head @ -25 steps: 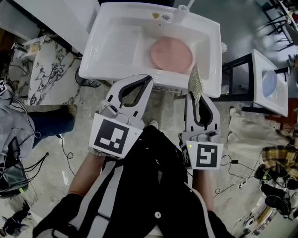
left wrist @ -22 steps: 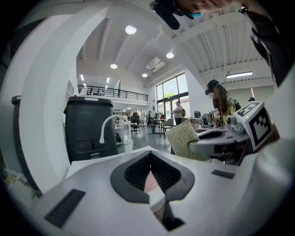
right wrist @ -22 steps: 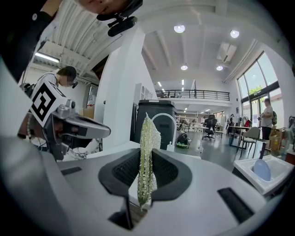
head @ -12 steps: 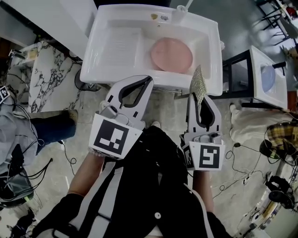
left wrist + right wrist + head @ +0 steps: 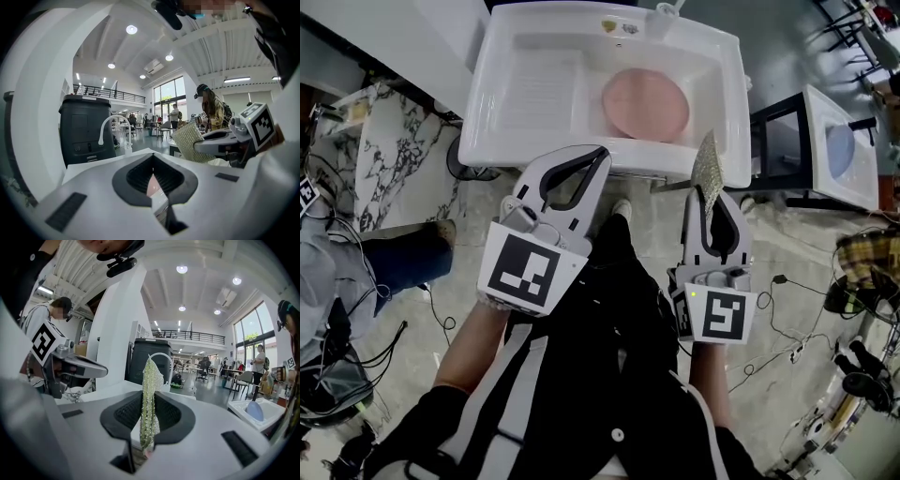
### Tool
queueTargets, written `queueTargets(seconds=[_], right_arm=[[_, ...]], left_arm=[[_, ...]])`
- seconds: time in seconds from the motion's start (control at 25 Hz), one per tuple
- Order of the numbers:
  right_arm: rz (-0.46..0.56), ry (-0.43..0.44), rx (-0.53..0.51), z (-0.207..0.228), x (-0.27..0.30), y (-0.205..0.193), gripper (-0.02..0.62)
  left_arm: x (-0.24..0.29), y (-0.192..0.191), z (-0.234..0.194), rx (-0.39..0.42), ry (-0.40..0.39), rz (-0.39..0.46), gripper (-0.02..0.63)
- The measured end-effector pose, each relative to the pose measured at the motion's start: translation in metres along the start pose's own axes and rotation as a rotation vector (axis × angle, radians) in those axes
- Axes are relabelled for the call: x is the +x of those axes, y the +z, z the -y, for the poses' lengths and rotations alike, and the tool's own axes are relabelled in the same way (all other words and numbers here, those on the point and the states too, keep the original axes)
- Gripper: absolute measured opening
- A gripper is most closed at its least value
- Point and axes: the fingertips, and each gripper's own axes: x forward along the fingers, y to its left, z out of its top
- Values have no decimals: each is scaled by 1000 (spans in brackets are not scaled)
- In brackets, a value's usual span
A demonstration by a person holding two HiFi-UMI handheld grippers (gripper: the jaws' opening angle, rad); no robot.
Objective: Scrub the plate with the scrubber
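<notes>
Plate [image 5: 644, 103] flat in white sink [image 5: 731, 94], right gripper [image 5: 710, 190] clamping scrubber [image 5: 707, 164], left gripper [image 5: 601, 152] closed, seemingly empty

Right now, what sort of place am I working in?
Probably an open lab or workshop hall, not a home kitchen: a free-standing white sink holding a pink plate, loose cables underfoot, and a mezzanine railing with office chairs beyond.
</notes>
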Motion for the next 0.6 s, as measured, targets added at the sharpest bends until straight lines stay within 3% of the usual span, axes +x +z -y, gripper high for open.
queueTargets(seconds=[0.16, 0.36, 0.6], right_arm=[[20, 1, 25, 7, 16, 8, 67], [10, 29, -33, 23, 38, 6, 67], [-8, 87, -11, 50, 79, 10, 67]], left_arm=[[13, -1, -6, -19, 14, -10, 0], [35, 7, -16, -26, 41, -1, 0], [73, 17, -40, -166, 95, -2, 0]])
